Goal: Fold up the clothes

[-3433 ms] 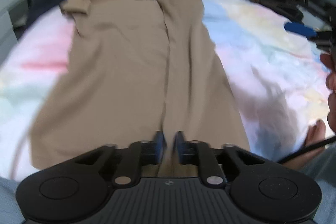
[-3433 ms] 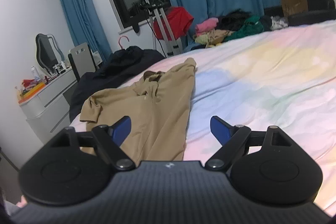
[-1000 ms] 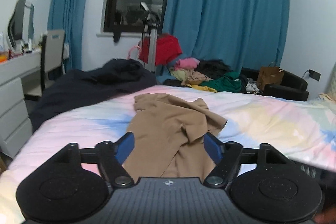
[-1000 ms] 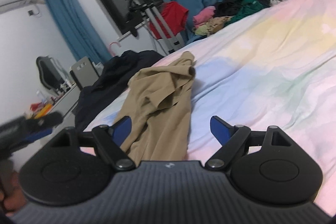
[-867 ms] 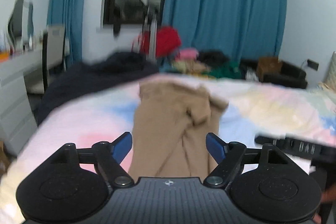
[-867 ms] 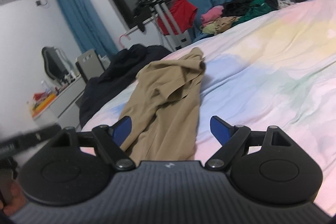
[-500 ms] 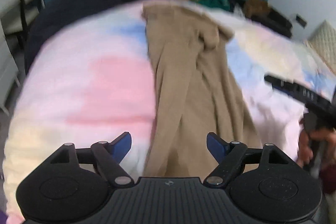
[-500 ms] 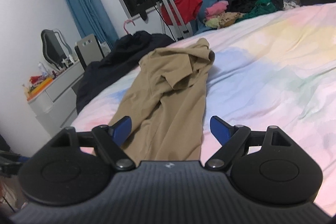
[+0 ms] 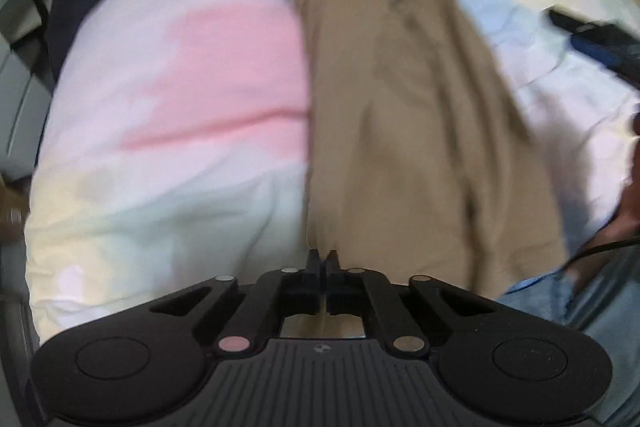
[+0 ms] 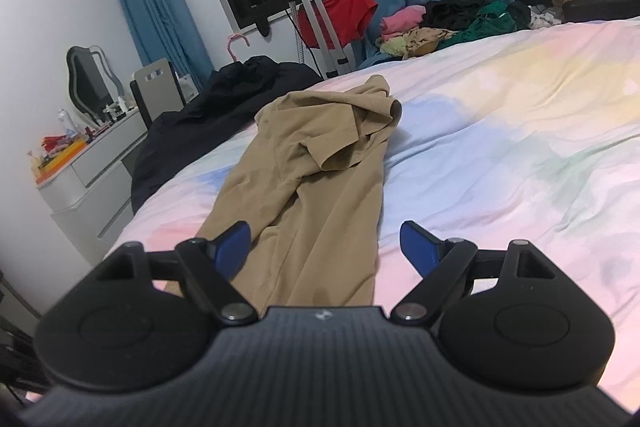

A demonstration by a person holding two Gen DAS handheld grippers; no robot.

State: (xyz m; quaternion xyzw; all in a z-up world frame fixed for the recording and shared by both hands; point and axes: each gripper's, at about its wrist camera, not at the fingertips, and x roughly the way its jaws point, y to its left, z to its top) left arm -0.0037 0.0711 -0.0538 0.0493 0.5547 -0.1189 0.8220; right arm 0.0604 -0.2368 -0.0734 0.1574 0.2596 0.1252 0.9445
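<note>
A tan short-sleeved shirt [image 9: 400, 107] lies lengthwise on the pastel bed sheet [image 9: 180, 87], folded narrow with a sleeve turned over near the collar. My left gripper [image 9: 322, 259] points steeply down at the shirt's near left hem corner. Its jaws are closing tight together, and the hem edge sits pinched between the pads. In the right wrist view the same shirt [image 10: 320, 187] stretches away from my right gripper [image 10: 324, 239], which hovers open above the near hem, nothing between its blue fingertips [image 10: 234, 243]. The right gripper [image 9: 592, 39] also shows at the left view's right edge.
A dark garment [image 10: 224, 111] is heaped on the bed's far left corner. Beyond the bed are a clothes pile [image 10: 440, 23], a red garment on a stand [image 10: 340, 11] and a grey dresser [image 10: 92, 187]. A hand [image 9: 634, 187] and jeans [image 9: 540, 291] sit at the near right.
My left gripper tipped from looking across the room to pointing down at the near hem, then went from wide open to shut there. The right gripper stayed open and shifted slightly.
</note>
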